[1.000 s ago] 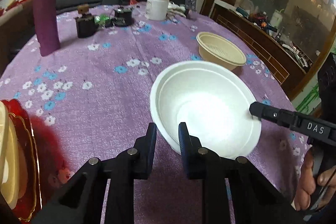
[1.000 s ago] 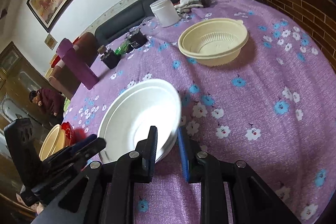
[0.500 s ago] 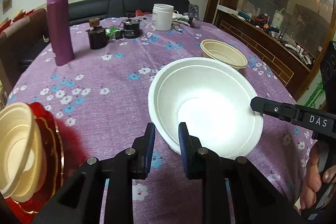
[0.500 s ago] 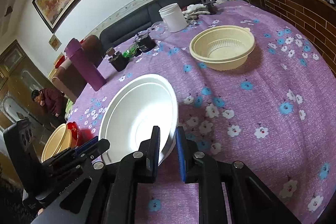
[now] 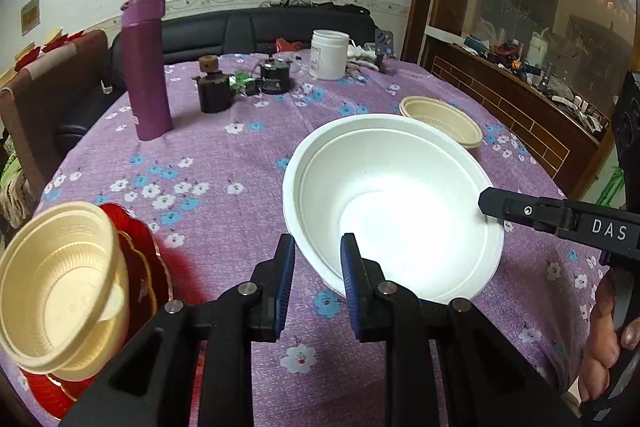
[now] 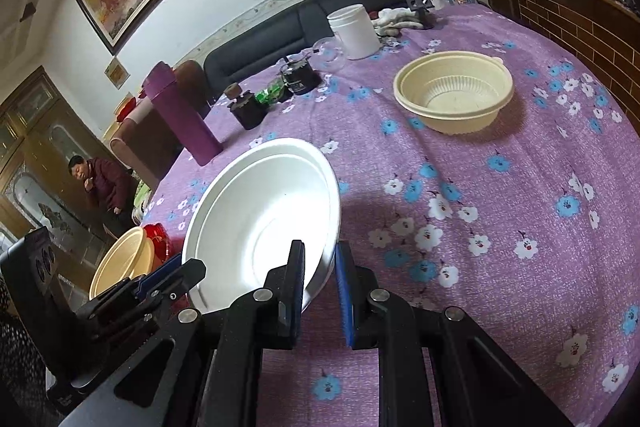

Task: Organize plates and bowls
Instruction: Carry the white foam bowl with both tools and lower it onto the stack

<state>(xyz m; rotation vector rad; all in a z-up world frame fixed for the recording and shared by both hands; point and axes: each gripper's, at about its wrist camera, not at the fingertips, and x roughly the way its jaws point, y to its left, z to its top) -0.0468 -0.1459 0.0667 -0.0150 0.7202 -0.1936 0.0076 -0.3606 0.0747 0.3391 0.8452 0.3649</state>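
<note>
Two hand-held grippers lift a white bowl (image 5: pixel 394 205) above the purple flowered table (image 5: pixel 224 163).

I have the left hand-held gripper (image 5: pixel 318 263) clenched on the white bowl's near rim, and the right hand-held gripper (image 6: pixel 320 267) clamped on its opposite edge, so the bowl hangs tilted between them. Beyond the white bowl, on the table, sits a cream bowl (image 6: pixel 454 95). Left of the white bowl, two nested cream bowls (image 5: pixel 60 291) rest on a red plate (image 5: pixel 148 267) at the table's edge.
</note>
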